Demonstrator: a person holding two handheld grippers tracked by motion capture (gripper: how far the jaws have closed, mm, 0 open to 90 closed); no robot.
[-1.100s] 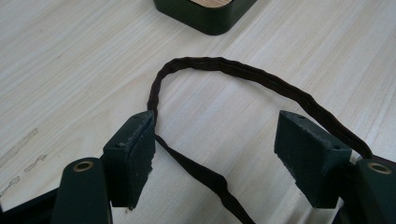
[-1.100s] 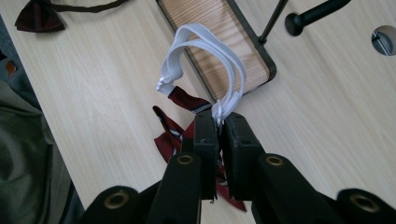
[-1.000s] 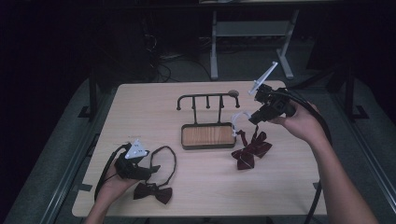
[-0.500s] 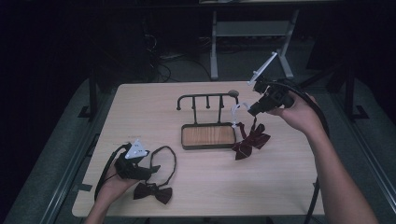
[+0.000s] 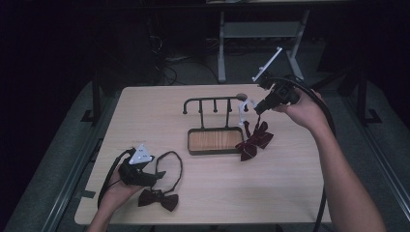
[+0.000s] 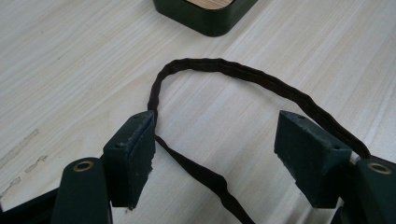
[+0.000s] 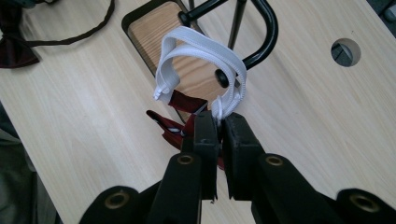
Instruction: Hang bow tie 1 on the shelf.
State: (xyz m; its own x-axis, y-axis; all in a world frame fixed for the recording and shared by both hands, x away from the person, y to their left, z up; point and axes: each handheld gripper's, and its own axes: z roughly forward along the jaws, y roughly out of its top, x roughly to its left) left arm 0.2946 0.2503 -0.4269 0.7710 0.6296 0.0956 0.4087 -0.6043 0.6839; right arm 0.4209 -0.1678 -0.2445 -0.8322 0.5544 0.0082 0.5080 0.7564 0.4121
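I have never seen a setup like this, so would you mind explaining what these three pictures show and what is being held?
There is no robot here: a person holds a hand tool with two black jaws in each hand. The high view looks down on a wooden table. The other two pictures come from cameras riding on each tool, looking along its jaws.

In the middle of the table stands a small rack, with a wooden tray base and a black rail of hooks. The right gripper, lifted beside the rack's end, is shut on the white strap of a dark red bow tie, which hangs below it and reaches down to the table. The strap's loop is close to the rail's curved end; whether it is hooked on I cannot tell.

The left gripper rests open near the table's front edge, its jaws on either side of the dark strap of a second bow tie lying flat.
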